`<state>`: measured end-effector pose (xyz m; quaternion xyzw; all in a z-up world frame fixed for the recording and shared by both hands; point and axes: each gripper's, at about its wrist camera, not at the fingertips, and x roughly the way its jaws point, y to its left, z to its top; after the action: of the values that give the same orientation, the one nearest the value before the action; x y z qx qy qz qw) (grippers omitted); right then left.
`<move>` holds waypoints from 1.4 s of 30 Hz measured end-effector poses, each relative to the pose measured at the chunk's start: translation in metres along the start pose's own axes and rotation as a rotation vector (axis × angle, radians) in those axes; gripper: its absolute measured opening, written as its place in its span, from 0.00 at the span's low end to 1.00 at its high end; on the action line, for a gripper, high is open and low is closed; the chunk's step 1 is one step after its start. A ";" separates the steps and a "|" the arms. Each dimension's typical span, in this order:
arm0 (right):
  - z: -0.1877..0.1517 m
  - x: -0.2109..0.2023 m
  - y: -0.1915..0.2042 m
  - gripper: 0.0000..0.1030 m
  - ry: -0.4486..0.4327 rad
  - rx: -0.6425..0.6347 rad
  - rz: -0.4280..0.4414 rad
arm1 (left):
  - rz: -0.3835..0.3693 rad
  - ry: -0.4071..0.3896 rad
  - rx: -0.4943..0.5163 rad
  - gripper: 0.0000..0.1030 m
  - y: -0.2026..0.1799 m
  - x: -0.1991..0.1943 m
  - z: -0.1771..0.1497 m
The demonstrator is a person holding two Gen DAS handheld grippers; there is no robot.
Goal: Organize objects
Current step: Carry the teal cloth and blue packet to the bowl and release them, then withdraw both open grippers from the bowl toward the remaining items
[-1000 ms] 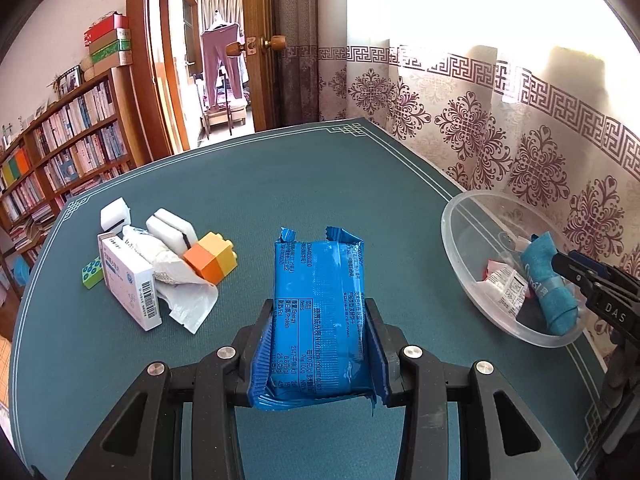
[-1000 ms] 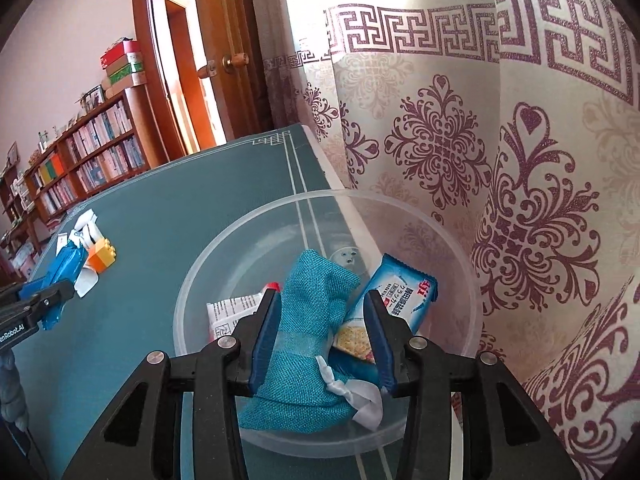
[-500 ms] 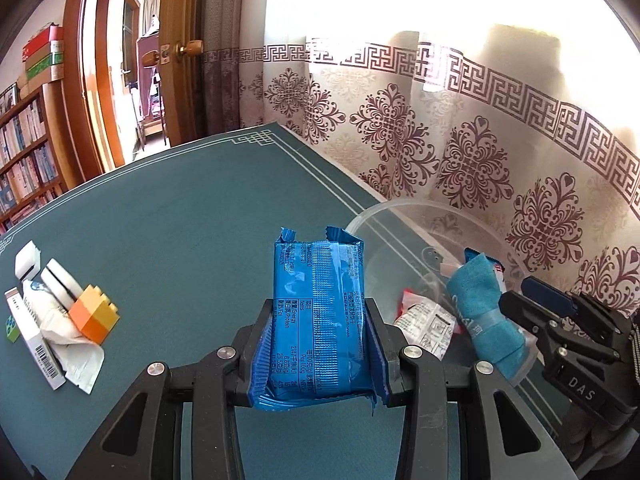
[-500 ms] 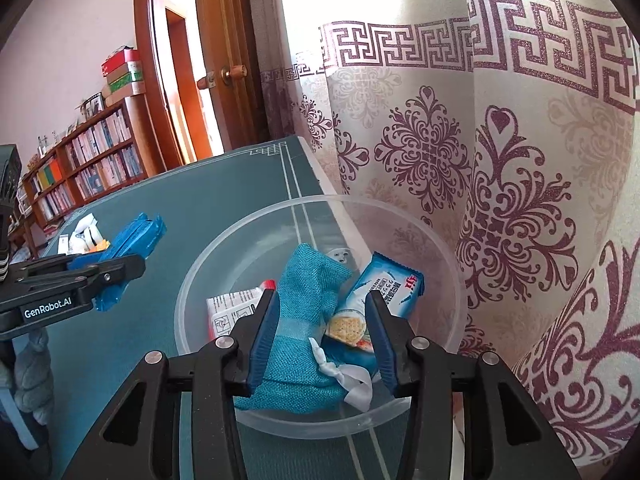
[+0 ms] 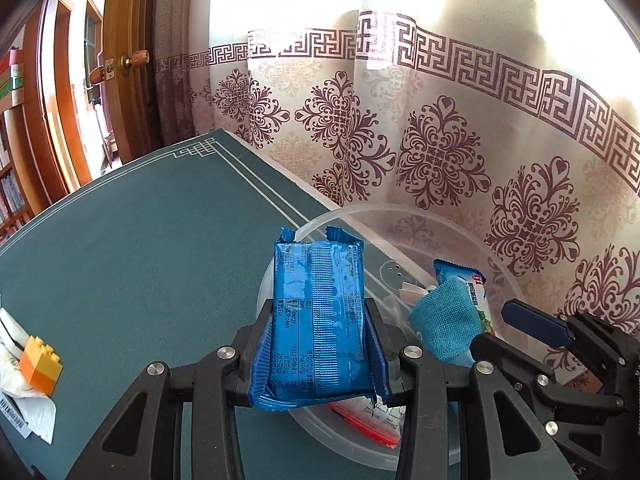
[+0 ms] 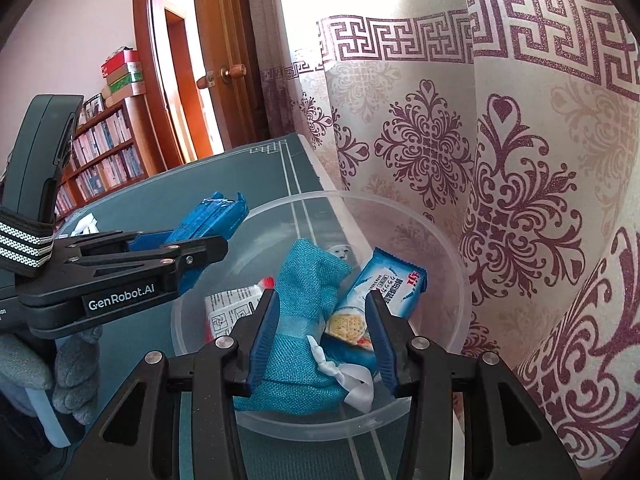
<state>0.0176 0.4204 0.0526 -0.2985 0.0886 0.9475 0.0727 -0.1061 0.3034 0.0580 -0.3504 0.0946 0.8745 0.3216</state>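
My left gripper (image 5: 318, 344) is shut on a blue snack packet (image 5: 318, 312) and holds it above the near left rim of the clear plastic bowl (image 5: 360, 216). The packet also shows in the right wrist view (image 6: 212, 220), over the bowl's left rim (image 6: 460, 280). In the bowl lie a teal cloth pouch (image 6: 304, 292), a blue-and-white cracker packet (image 6: 380, 300) and a white-and-red sachet (image 6: 228, 308). My right gripper (image 6: 322, 334) is open and empty, hovering above the pouch and cracker packet.
An orange-yellow toy brick (image 5: 40, 364), a white wrapper (image 5: 28, 412) and a boxed item lie at the left on the green table (image 5: 140, 260). A patterned curtain (image 5: 440, 140) hangs right behind the bowl. A bookshelf (image 6: 104, 156) and door stand beyond the table.
My left gripper has carried the blue packet to the right, from mid-table to over the bowl's rim. My right gripper has stayed open above the bowl, almost still.
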 end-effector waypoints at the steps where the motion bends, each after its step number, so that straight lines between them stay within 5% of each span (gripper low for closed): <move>1: 0.000 0.000 0.000 0.45 0.000 -0.001 0.000 | -0.004 -0.003 0.002 0.47 -0.001 0.001 0.001; 5: -0.001 0.000 0.001 0.45 0.000 -0.008 -0.001 | 0.005 -0.049 0.003 0.71 0.000 -0.005 0.003; 7: -0.001 0.000 0.001 0.45 -0.003 -0.010 -0.002 | 0.011 -0.058 0.000 0.74 0.003 -0.008 0.002; 31: -0.002 -0.011 0.012 0.47 -0.040 -0.045 -0.029 | 0.114 -0.051 -0.063 0.93 0.032 -0.041 -0.029; 42: -0.005 -0.025 0.029 0.52 -0.092 -0.090 -0.055 | 0.158 -0.052 -0.134 0.94 0.059 -0.059 -0.041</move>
<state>0.0355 0.3893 0.0670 -0.2597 0.0341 0.9609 0.0894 -0.0878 0.2122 0.0638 -0.3398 0.0551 0.9103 0.2299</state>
